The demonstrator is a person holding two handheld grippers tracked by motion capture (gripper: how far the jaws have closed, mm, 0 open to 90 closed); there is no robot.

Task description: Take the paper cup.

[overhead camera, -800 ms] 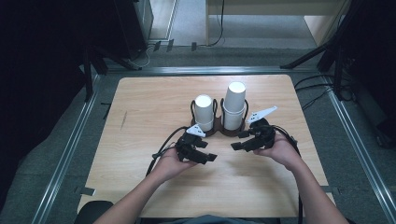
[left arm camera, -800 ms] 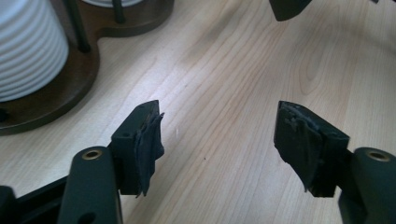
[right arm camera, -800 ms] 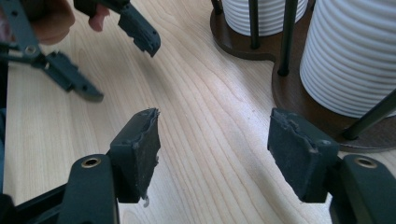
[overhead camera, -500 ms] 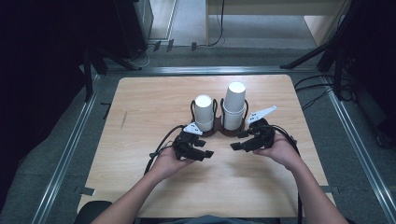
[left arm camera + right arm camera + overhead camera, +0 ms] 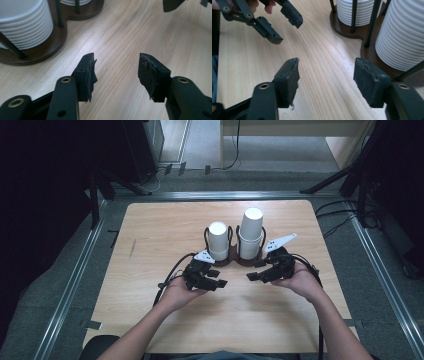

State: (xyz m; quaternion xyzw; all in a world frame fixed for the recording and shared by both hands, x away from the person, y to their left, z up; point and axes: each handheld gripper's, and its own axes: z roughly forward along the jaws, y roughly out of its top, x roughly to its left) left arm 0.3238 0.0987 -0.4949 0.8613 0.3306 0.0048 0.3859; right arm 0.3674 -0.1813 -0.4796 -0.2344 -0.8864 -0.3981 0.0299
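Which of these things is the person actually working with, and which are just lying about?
In the job:
- left tongs, open
- right tongs, open
- shorter cup stack
- taller cup stack
- brown holder

Lying about:
- floor cables
- dark stand legs

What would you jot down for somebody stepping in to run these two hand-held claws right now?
Left gripper: jaws apart, nothing between them, low over the table.
Right gripper: jaws apart, nothing held, facing the left one.
Things: two stacks of white cups stand upside down in a dark wooden holder just beyond the grippers, the left stack shorter, the right stack taller.
Done: nothing visible, no cup out of the holder.
Left: probably reach in and take a cup.
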